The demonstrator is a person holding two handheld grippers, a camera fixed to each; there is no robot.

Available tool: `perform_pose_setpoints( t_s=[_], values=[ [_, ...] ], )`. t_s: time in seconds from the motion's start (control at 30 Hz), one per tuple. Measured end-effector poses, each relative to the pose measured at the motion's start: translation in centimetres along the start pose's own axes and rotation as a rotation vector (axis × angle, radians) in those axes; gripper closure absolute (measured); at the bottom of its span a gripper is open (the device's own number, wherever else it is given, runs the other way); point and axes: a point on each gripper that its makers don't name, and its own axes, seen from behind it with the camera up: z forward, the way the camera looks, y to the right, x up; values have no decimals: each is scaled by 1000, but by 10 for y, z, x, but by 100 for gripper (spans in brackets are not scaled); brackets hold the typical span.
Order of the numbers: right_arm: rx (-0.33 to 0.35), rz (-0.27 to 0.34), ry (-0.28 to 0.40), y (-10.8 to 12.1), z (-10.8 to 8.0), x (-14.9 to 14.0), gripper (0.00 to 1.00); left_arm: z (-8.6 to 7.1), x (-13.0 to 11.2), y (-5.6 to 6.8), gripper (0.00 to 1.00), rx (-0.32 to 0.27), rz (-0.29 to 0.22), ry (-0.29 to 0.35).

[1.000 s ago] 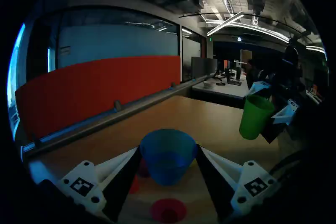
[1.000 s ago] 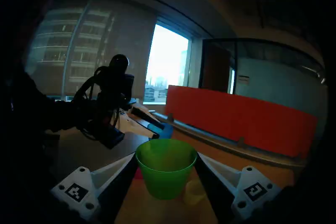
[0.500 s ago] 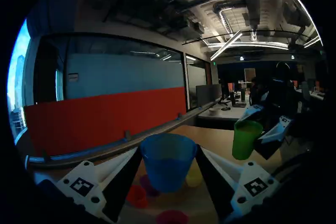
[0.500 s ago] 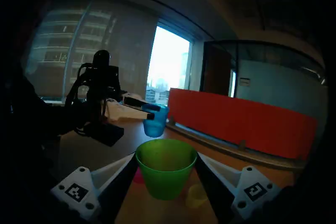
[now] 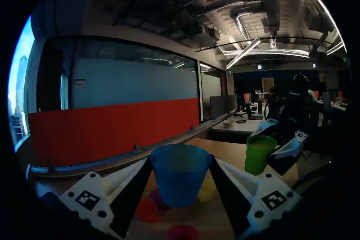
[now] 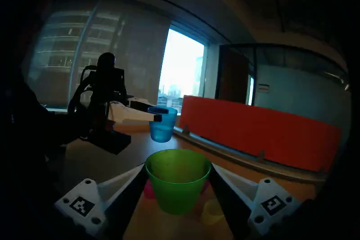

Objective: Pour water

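A translucent blue cup (image 5: 180, 177) stands upright between the fingers of my left gripper (image 5: 180, 163), which is shut on it. Further off to the right is a green cup (image 5: 258, 155), upright in my right gripper (image 5: 275, 137). In the right gripper view the green cup (image 6: 178, 188) sits in my right gripper (image 6: 178, 170), which is shut on it, its inside looking empty. Beyond it, the blue cup (image 6: 161, 126) hangs above the table in my left gripper (image 6: 155, 116), its lower half darker.
Small cups lie on the wooden table (image 5: 229, 150) under the grippers: yellow (image 5: 207, 190), red (image 5: 146, 209), purple (image 5: 158, 195) and pink (image 5: 182, 232). A red partition (image 5: 112, 127) with a rail runs along the table's far edge. A person's sleeve (image 6: 40, 127) is at left.
My left gripper has lifted and levelled out, so the blue cup has risen off the table. The green cup went from tilted to upright and lower in the left gripper view.
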Motion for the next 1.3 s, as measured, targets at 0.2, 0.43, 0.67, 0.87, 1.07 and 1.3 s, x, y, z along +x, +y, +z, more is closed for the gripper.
perform_pose_setpoints(
  t_s=[0.2, 0.43, 0.67, 0.87, 1.07, 1.3],
  values=[
    [21, 4, 2, -6, 4, 3, 7, -7, 6, 1, 11, -8, 6, 3],
    [39, 11, 6, -9, 13, 3, 8, -17, 10, 0, 11, -9, 20, 0],
    [70, 31, 9, -14, 24, 4, 8, -31, 17, 0, 11, -3, 55, 13],
    [100, 37, 13, -19, 36, 5, 8, -42, 20, -5, 11, 13, 93, 14],
    [137, 38, 14, -28, 50, 5, 8, -52, 24, -12, 11, 36, 125, 18],
    [174, 44, 18, -37, 64, 3, 8, -61, 31, -15, 11, 61, 204, 16]
  ],
)
